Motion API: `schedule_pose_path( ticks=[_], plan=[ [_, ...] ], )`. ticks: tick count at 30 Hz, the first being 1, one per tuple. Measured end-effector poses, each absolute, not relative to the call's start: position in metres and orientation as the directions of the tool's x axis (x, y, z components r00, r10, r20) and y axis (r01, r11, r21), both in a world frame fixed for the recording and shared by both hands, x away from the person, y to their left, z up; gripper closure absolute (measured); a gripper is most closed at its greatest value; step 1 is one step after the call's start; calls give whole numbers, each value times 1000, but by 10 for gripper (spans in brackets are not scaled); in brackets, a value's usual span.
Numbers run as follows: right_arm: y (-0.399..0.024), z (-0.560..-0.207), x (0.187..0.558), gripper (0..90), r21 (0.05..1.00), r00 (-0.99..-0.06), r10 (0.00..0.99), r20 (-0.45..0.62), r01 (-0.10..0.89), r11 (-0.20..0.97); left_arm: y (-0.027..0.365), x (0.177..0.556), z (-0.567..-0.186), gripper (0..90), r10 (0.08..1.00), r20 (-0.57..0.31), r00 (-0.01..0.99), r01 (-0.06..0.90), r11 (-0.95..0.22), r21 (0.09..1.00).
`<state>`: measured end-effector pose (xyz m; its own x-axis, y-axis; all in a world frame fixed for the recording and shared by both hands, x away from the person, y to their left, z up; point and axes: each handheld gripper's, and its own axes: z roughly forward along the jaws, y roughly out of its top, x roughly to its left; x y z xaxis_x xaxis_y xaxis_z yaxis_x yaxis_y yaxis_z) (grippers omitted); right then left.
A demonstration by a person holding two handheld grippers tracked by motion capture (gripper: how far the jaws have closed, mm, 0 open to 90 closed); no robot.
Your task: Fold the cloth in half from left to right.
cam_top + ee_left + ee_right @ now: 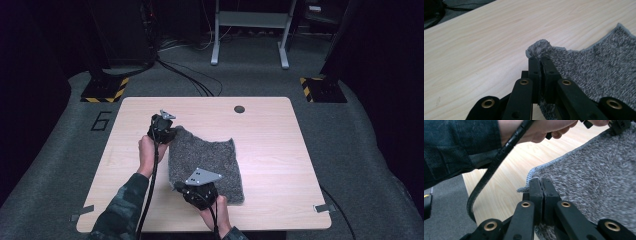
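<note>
cloth: we see a grey knitted cloth (207,162) lying mostly flat on the middle of the table (270,165), its far left corner bunched up and its near left corner lifted.
left claw: our left claw (540,61) is pressed together on the cloth's far left corner, the fabric puckered just past the tips.
right claw: our right claw (540,182) pinches the near left corner at its stitched hem.
hands: the left hand (148,152) is beside the cloth's left edge, the right hand (215,207) at the near table edge.
surroundings: a dark round hole (239,108) sits near the table's far edge; grey carpet (360,150) lies around.
</note>
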<state>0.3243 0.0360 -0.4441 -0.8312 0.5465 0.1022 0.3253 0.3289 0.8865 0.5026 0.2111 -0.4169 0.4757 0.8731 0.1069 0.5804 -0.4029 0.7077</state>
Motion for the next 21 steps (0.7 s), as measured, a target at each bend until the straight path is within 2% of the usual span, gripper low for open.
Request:
schedule_pose_path(
  ticks=[6,21],
  plan=[
    [20,-441,325,887,893,-813,570,118,338,298,197,508,-413,868,864,113,491,572,-418,706],
    [-21,-460,321,885,857,-762,637,119,402,322,149,523,-430,867,843,102,528,569,-441,695]
  ],
)
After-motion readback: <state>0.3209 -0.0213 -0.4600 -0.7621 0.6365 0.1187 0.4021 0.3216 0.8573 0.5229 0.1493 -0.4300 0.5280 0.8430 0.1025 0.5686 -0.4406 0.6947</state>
